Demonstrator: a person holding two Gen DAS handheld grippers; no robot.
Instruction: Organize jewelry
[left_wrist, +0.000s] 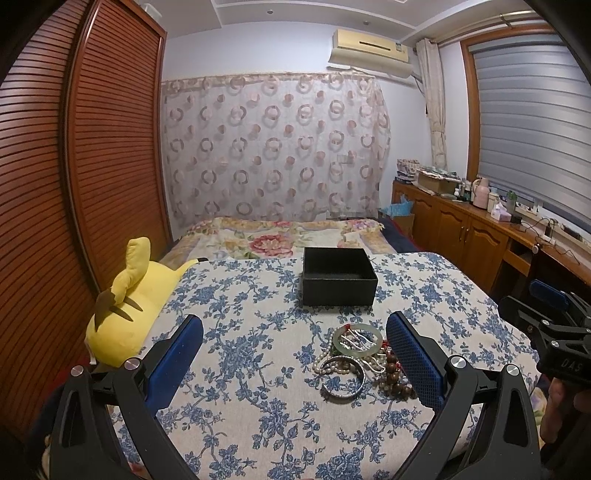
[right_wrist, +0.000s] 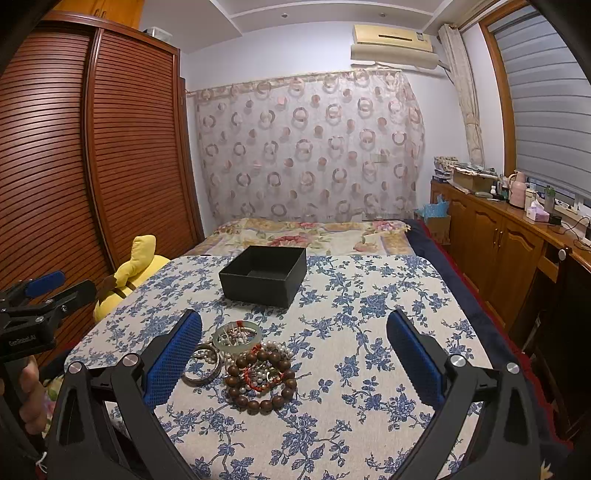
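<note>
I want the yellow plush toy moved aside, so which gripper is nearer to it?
Left. The yellow plush toy lies just left of the left gripper. The right gripper is farther off, with the left gripper between it and the toy.

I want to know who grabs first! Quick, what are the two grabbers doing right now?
Left gripper: open, holding nothing, near the jewelry pile.
Right gripper: open, holding nothing, the pile beside its left finger.
</note>
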